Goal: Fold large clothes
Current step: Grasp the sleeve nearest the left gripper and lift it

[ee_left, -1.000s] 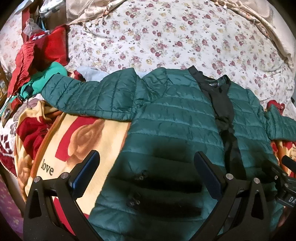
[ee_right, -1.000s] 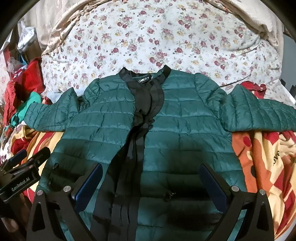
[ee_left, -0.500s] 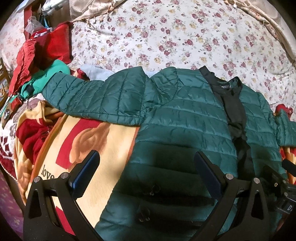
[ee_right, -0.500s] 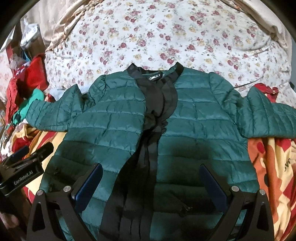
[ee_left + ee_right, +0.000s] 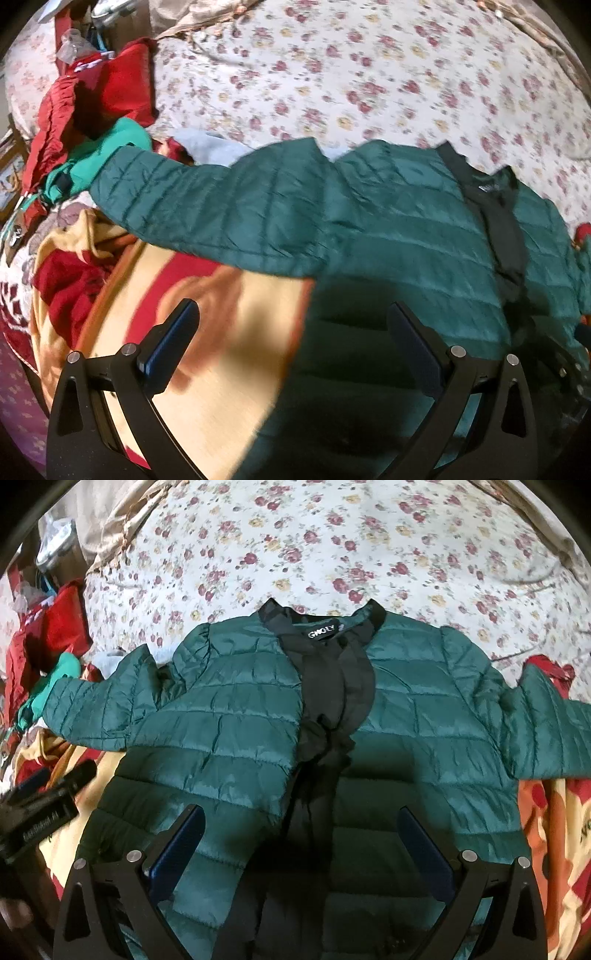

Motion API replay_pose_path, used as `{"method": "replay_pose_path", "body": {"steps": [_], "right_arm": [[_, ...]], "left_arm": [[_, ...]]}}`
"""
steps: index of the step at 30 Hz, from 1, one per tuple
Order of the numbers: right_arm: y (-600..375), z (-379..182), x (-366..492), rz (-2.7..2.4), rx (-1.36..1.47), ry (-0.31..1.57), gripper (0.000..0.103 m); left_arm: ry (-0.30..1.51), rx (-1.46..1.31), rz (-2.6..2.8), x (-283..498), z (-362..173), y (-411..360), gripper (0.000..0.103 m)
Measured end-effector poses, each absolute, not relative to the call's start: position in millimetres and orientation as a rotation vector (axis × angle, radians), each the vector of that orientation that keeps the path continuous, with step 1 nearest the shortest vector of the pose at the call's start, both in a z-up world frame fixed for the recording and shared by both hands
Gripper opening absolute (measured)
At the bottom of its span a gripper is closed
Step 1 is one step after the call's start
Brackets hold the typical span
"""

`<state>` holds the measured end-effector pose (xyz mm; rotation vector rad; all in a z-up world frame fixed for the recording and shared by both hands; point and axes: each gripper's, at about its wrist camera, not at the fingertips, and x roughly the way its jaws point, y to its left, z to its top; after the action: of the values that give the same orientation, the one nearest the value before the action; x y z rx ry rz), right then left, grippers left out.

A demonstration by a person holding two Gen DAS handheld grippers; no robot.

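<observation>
Two grippers: your left gripper [image 5: 293, 345] and right gripper [image 5: 301, 849] each hang over the near end of the jacket with jaws wide apart and nothing between them.
Left jaws: below them lies the jacket's side edge, quilted cloth under the right-hand finger and the printed blanket [image 5: 207, 369] under the left-hand one.
Right jaws: they straddle the black front placket [image 5: 325, 738], which runs up the gap between the fingers and away from you.
Jacket: the green quilted jacket [image 5: 236, 731] lies front-up and spread flat, hem nearest your jaws, collar farthest.
Handling: it looks light, soft and puffy, and the shiny shell is likely slippery, so a shallow pinch may slide off; take a deep bite on a seam or edge.
Where to hold: the hem corners just beneath your jaws look like the firmest grips; the cuffs would serve for folding the sleeves in.
Left sleeve: the left sleeve [image 5: 207, 206] stretches out beyond and to the left of your left jaws, its cuff touching the teal garment [image 5: 122, 142].
Right sleeve: the right sleeve [image 5: 546, 734] reaches past your right jaws to the right and out of frame.
Pose: both grippers point forward and downward along the body, side by side.
Beyond: the floral sheet [image 5: 332, 546] lies past the collar.
</observation>
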<state>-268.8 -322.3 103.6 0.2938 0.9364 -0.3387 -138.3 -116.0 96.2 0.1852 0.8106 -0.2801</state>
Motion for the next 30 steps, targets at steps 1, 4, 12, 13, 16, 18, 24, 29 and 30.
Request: {"method": "replay_pose_path", "body": {"steps": [1,4,12,13,16,18,24,29,30], "right_arm": [[-322,104,-267,-0.334,0.291,0.937,0.103],[-321,104,-261,-0.32,0.299,0.93,0.103],[-325,97,-257,-0.303,0.327,0.947,0.103],[-327,96,-257,-0.3,0.34,0.948,0.103],[-331,97,-262,-0.294,0.38,0.937,0.103],[-333,99,-264,-0.297,0.389,0.931,0.103],[-336,91,-261,-0.3,0.408,0.958,0.103],[-336,78,-255,-0.299,0.407,0.991,0.103],[-336,76,-255,-0.297,0.409,0.992,0.103]], "left_arm": [[0.809,0.188,-0.266,-133,96,-113,0.102],[0.808,0.197,-0.211,-112,94,-102,0.102],[0.802,0.193,-0.07,-42,98,-53,0.102],[0.805,0.183,-0.05,-30,99,-44,0.102],[0.796,0.168,0.016,2,102,-19,0.102],[0.775,0.166,0.075,22,105,-2,0.102],[0.805,0.103,0.196,84,101,50,0.102],[0.873,0.003,0.24,123,81,82,0.065],[0.894,-0.004,0.241,127,76,85,0.051]]}}
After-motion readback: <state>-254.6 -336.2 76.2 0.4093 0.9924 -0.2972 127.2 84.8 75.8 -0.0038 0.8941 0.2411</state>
